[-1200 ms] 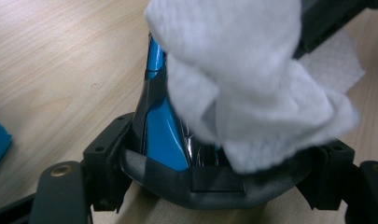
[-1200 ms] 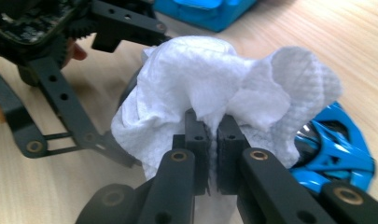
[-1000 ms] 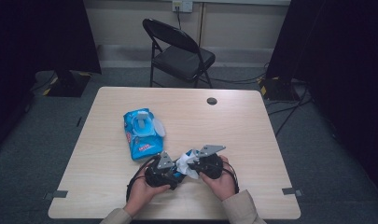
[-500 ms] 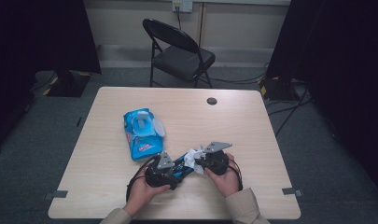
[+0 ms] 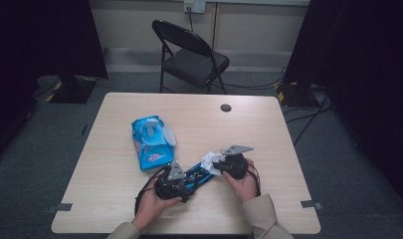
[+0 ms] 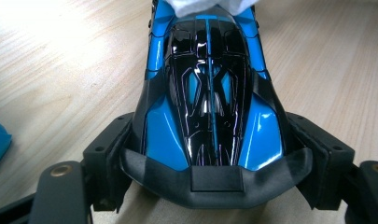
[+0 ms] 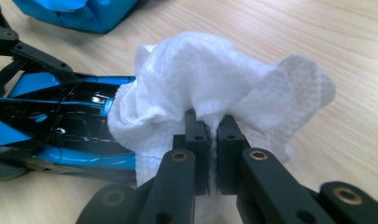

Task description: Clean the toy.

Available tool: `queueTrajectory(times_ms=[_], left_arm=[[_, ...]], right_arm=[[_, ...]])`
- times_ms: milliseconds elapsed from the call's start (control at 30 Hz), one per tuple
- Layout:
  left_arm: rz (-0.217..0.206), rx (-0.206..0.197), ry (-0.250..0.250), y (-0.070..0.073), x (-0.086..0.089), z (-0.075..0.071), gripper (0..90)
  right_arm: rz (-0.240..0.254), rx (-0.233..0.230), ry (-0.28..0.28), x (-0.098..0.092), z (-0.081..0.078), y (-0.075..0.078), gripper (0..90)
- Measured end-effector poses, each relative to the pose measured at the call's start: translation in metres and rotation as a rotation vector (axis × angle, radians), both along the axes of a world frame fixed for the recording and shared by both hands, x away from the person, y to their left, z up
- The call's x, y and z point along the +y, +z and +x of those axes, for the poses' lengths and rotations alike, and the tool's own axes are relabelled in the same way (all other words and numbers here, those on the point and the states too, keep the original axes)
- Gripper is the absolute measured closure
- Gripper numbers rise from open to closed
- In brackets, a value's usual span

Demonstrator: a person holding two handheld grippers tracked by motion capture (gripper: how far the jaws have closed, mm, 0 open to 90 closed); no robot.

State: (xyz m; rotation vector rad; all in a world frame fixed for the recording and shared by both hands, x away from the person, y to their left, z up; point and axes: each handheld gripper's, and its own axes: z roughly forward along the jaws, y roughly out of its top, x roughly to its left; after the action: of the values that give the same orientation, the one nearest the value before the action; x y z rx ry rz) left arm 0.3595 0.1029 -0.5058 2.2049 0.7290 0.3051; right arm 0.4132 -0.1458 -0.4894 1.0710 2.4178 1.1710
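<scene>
The person is wearing beige sleeves (image 5: 261,219) and carrying two black grippers. The left gripper (image 5: 181,180) and the right gripper (image 5: 220,163) are each wearing a grey three-cornered plate on top and trailing a thin black cable. Brass-coloured screws (image 7: 179,156) are showing in the black jaw arms.

L tongs (image 5: 189,179) clamped, R tongs (image 5: 216,164) pinched

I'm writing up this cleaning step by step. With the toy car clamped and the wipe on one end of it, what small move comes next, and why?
Probably draw the right gripper, shut on the white wipe, along the blue and black toy car toward the left gripper. The wipe covers just the far end of the car; the glossy roof lies bare, and the left gripper clamps the near end steady.
</scene>
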Motion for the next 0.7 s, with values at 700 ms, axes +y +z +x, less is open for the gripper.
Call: queueTrajectory(times_ms=[700], left_arm=[[-0.003, 0.001, 0.002, 0.000, 0.000, 0.000, 24.3]], right_arm=[[0.106, -0.068, -0.043, -0.017, -0.005, 0.042, 86.7]])
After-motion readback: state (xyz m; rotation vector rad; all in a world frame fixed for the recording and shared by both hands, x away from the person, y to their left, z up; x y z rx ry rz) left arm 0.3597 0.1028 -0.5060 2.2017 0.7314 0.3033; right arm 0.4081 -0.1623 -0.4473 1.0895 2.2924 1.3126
